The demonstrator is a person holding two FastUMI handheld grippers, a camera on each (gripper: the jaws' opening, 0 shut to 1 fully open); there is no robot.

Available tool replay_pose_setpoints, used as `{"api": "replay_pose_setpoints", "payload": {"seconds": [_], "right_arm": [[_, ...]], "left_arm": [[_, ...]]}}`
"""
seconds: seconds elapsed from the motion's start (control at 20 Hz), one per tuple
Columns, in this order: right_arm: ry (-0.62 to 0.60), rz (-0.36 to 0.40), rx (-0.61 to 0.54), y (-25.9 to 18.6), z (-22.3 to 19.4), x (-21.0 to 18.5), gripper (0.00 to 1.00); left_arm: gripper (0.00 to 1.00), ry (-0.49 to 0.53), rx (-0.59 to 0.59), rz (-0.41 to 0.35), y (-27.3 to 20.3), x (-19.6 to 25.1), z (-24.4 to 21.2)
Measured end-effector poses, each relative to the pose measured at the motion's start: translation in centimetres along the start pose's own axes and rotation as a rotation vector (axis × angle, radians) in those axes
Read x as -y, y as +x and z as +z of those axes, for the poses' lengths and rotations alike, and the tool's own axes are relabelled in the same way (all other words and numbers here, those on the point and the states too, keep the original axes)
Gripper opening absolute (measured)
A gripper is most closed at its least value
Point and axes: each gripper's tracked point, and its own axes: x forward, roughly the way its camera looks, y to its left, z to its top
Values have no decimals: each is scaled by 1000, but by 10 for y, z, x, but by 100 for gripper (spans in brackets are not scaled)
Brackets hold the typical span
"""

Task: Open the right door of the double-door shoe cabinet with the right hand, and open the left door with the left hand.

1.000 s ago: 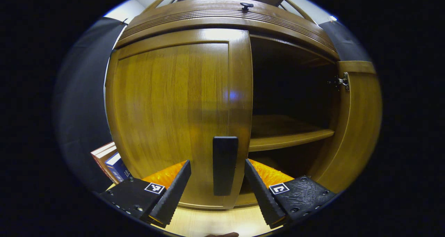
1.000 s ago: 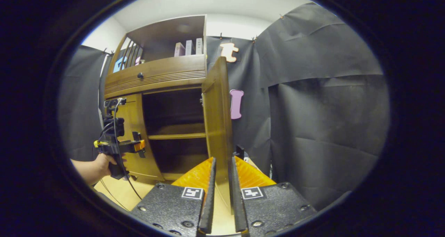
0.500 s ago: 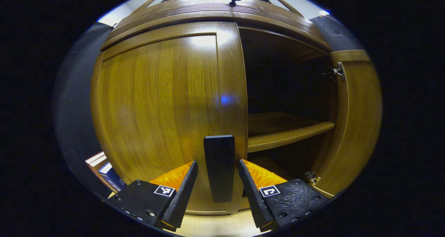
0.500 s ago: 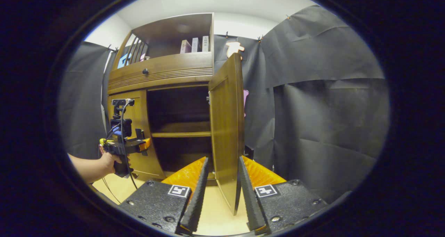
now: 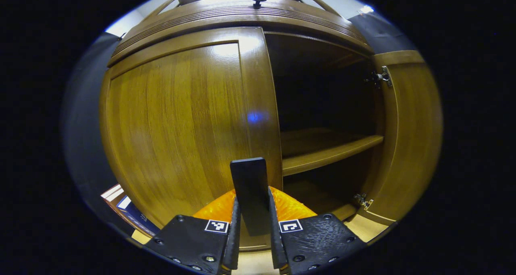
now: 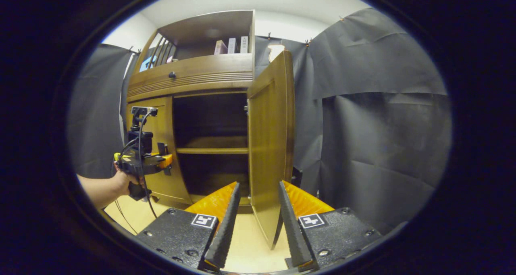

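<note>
Your left gripper (image 5: 250,242) pinches the upright handle (image 5: 250,192) at the closed left door (image 5: 181,126)'s inner edge — pull toward yourself; the right gripper (image 6: 253,226) straddles the swung-out right door (image 6: 269,146), fingers parted, untouching.

Two cabinet doors (image 5: 181,117) (image 6: 270,146), two hand-held grippers (image 5: 252,242) (image 6: 256,226), three upright books (image 6: 231,46).

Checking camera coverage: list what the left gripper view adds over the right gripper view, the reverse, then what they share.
Left gripper view: the left gripper clamped on the left door's handle, plus books beside it. Right gripper view: the right gripper open astride the right door's edge, a hand holding the other gripper. Both: the inner shelf and drawer knob.
</note>
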Motion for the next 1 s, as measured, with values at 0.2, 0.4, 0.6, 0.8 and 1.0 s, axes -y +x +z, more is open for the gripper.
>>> {"api": "replay_pose_setpoints", "payload": {"seconds": [0.2, 0.4, 0.6, 0.8, 1.0], "right_arm": [[-11, 16, -19, 2, -5, -1, 63], [-13, 22, -13, -1, -2, 3, 63], [-6, 29, -5, -3, -1, 5, 66], [-12, 47, -2, -7, -5, 1, 68], [-23, 74, 1, -12, -6, -5, 66]], "left_arm": [[31, 28, -21, 23, -1, -1, -2], [31, 8, -27, 42, -7, -1, -2], [31, 0, -34, 55, -20, -3, -5], [31, -21, -38, 56, -39, -4, -9], [31, -11, -41, 68, -61, -7, -12]]}}
